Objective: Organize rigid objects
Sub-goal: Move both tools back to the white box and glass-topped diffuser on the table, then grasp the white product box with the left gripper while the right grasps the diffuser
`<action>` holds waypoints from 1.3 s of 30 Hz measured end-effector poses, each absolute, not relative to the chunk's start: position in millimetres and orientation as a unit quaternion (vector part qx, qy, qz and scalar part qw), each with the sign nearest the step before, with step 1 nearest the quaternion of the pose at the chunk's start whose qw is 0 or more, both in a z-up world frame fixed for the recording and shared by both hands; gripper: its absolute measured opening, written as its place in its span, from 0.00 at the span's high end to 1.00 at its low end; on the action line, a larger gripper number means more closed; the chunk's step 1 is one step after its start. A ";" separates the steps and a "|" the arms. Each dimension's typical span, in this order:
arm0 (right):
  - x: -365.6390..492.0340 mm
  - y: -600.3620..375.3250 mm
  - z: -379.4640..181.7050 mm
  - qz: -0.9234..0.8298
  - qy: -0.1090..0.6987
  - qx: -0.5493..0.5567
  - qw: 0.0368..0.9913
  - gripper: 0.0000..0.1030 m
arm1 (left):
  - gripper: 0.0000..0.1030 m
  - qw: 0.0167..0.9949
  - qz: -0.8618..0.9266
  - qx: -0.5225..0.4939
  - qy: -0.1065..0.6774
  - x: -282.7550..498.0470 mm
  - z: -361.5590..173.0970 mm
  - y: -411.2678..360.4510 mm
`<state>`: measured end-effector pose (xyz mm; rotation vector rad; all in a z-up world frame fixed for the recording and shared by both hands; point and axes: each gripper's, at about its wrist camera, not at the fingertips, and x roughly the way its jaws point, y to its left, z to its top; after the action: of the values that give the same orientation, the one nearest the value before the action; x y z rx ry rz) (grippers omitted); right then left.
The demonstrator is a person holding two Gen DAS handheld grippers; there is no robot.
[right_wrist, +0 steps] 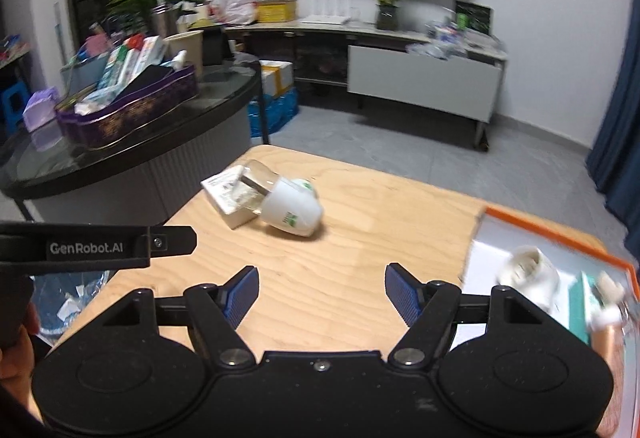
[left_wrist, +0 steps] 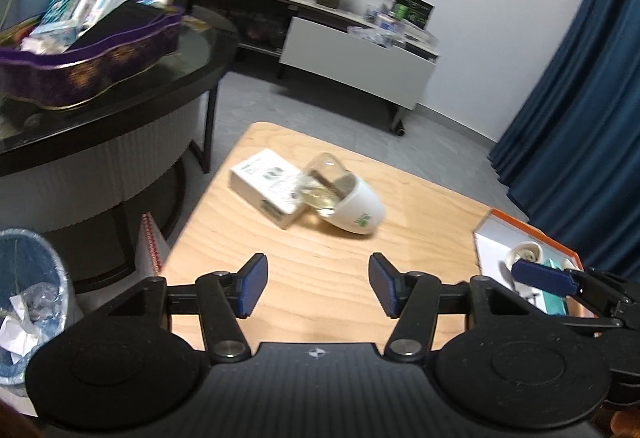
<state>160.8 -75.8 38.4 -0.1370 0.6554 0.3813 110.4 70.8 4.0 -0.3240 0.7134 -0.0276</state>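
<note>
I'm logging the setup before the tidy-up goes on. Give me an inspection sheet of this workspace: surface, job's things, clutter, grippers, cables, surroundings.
Surface: wooden table, bare in front of both grippers.
Job's things: white device with a clear end lying on its side, against a small white box; orange-edged tray at the right holds a white socket-like part and blurred items.
Clutter: nothing seen on the table.
Grippers: left gripper jaws open, empty; right gripper jaws open, empty.
Cables: nothing seen.
Surroundings: black round table with a full purple basket, bin, low cabinet, plants, blue curtain.
</note>
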 end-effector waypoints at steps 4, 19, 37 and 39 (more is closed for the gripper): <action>178.6 -51.5 31.1 0.211 0.307 -0.094 0.923 0.19 | 0.44 0.922 0.004 -0.170 0.348 111.7 1.8 87.8; 245.2 34.9 -30.9 0.219 0.238 -0.304 0.896 0.18 | 0.41 0.910 0.037 -0.205 0.357 126.6 -17.1 130.4; 290.0 -79.4 -8.9 0.180 0.343 0.062 0.920 0.37 | 0.00 0.939 0.001 -0.095 0.330 188.6 -23.5 91.6; 285.8 -93.1 -8.8 0.178 0.349 0.091 0.916 0.37 | 0.00 0.939 -0.002 -0.069 0.338 200.6 -29.6 82.4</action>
<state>285.8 -93.1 -8.8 0.1881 0.7179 0.3655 200.6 82.4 -29.6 -0.1401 0.6910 -0.0047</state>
